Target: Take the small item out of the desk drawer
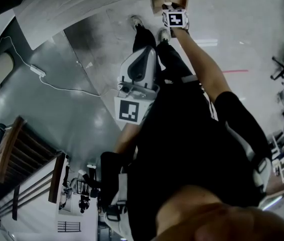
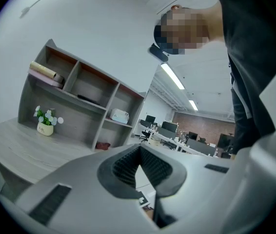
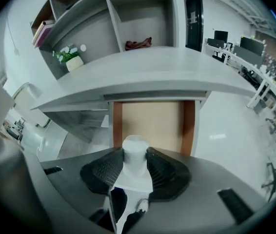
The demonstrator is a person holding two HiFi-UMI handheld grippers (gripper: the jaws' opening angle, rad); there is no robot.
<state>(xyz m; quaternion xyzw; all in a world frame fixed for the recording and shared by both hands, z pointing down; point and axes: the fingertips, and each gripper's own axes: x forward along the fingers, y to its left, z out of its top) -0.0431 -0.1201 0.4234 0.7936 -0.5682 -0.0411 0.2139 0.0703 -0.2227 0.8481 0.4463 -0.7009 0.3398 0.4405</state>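
My right gripper (image 3: 136,162) is shut on a small white item (image 3: 135,150), a round-topped piece on a flat white base, held upright between the ribbed pads. Just beyond it the desk drawer (image 3: 150,118) stands pulled out, its tan floor bare, under the grey desk top (image 3: 177,74). In the head view the right gripper (image 1: 171,8) reaches out at arm's length over the drawer (image 1: 157,4). My left gripper (image 1: 141,67) hangs close to the person's body, away from the desk. Its pads (image 2: 121,167) meet at the tips with nothing between them.
A shelf unit (image 2: 79,94) stands on the desk with a small flower pot (image 2: 45,123) and a red thing (image 3: 138,44). A white cable with a power strip (image 1: 36,70) lies on the glossy floor. A wooden rack (image 1: 16,149) is at the left.
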